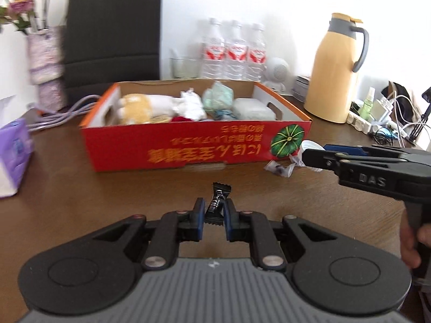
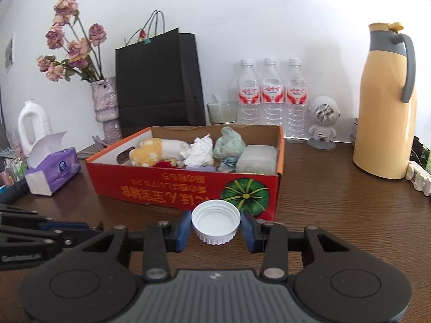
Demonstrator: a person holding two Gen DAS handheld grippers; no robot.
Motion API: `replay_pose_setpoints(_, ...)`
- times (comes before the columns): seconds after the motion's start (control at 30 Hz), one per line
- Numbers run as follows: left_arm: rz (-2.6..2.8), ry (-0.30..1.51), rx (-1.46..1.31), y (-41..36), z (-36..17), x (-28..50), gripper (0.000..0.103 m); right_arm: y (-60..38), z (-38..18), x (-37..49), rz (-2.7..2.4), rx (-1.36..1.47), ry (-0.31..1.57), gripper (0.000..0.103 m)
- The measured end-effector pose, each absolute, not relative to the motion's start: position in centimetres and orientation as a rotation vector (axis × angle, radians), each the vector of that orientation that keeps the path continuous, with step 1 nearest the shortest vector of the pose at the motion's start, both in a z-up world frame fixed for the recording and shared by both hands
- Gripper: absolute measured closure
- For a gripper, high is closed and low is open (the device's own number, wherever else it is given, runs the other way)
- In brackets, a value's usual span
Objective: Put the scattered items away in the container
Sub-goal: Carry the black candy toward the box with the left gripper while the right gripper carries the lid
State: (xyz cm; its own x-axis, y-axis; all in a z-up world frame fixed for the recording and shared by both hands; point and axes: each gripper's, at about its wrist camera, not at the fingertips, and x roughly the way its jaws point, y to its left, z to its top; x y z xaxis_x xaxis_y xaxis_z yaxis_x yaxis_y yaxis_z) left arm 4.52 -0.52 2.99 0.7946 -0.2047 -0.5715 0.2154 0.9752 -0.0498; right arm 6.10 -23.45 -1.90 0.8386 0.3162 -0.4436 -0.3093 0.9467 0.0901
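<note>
The candy (image 1: 214, 207), in a black wrapper, stands nearly upright between the pads of the left hand-held gripper (image 1: 214, 211), which is narrowed onto it and carries it above the worktop (image 1: 107, 188), short of the box (image 1: 188, 148); pinching the wrapper's middle leaves both twisted ends free, which should let it drop cleanly. The right hand-held gripper (image 2: 216, 227) holds a white cap (image 2: 215, 222) by its ribbed sides, open face towards the camera, just in front of the box's red wall, so both loads seem lined up for a drop over the near rim. The box already holds a plush toy (image 2: 153, 152), crumpled tissue (image 2: 200, 150), a green bag (image 2: 229, 142) and a pale packet (image 2: 257, 158), so free room looks scarce except near the front. One clear wrapper (image 1: 278, 169) lies on the worktop by the box's corner, partly behind the right gripper's finger in the left view. That view is blurred, so the wrapper's print is hard to read, and the box's near wall hides whatever lies low against it. Only a bit of the person's hand (image 1: 410, 245) shows at the edge.
</note>
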Motion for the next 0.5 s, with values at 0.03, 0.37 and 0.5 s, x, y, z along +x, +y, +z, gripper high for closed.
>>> replay_pose_setpoints(0.03, -0.211, 0.600, 0.016, -0.2, 3.2, 3.8, 0.088, -23.1, -1.9, 5.8, 0.341, 0.005, 0.464, 0.064)
replay_pose_setpoints(0.37, -0.178, 0.519, -0.096, 3.6, 4.0, -2.7, 0.088, -19.0, -3.2, 2.5, 0.427, -0.048, 0.520, 0.064)
replay_pose_setpoints(0.5, -0.220, 0.503, -0.135, 4.5, 3.7, -3.7, 0.088, -17.6, -1.7, -1.4, 0.415, -0.079, 0.493, 0.064)
